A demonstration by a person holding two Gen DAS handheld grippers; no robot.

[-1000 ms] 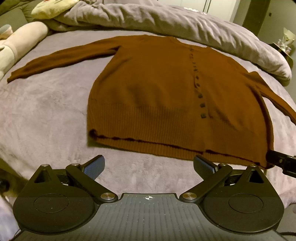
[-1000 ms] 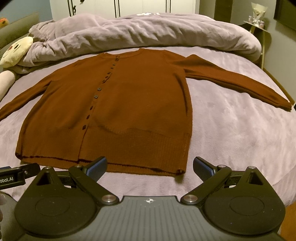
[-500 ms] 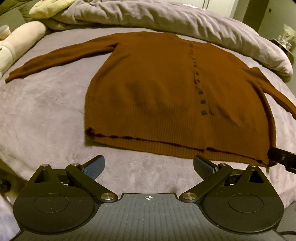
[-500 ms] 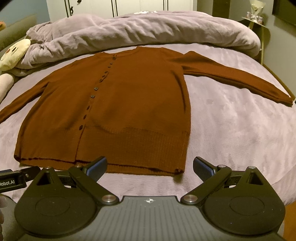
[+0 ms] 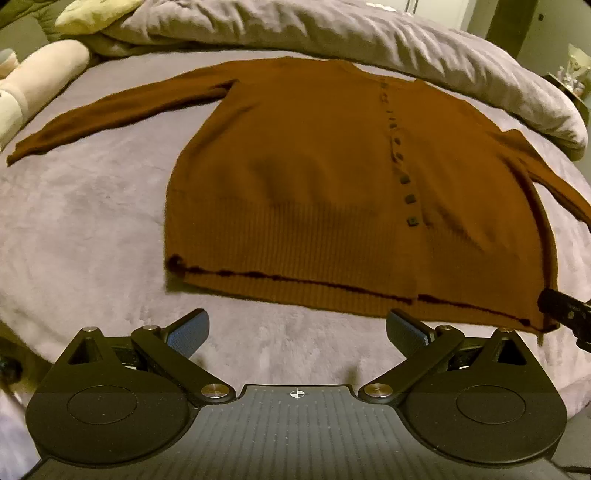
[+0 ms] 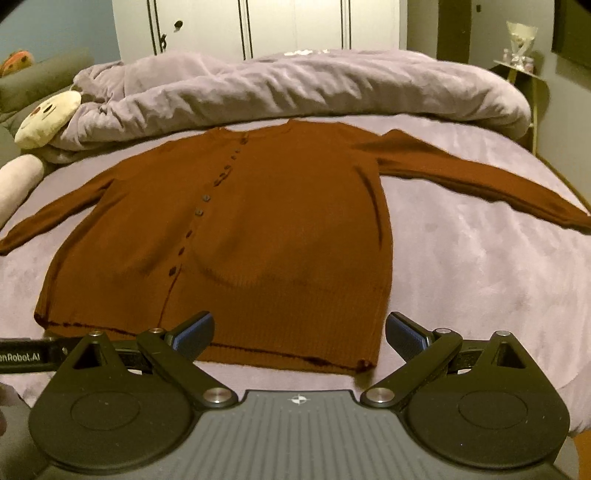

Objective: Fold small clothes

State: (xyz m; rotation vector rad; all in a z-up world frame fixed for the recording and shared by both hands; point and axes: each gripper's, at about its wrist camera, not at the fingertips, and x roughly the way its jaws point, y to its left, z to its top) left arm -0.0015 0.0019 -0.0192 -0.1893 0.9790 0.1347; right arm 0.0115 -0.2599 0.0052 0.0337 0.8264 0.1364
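Note:
A brown buttoned cardigan (image 5: 314,177) lies flat on the bed, front up, both sleeves spread out to the sides. It also shows in the right wrist view (image 6: 266,236). My left gripper (image 5: 295,332) is open and empty, just short of the hem near its left part. My right gripper (image 6: 299,332) is open and empty, low over the hem near its right corner. The tip of the right gripper shows at the hem's right corner in the left wrist view (image 5: 565,314).
The bed has a mauve plush cover (image 5: 81,229). A bunched duvet (image 6: 295,88) lies beyond the collar. Plush toys (image 6: 48,118) sit at the far left. A white wardrobe (image 6: 255,26) and a side table (image 6: 521,70) stand behind.
Both grippers have moved forward toward the hem. The right one has tilted up, so more of the room shows. The cardigan has not moved.

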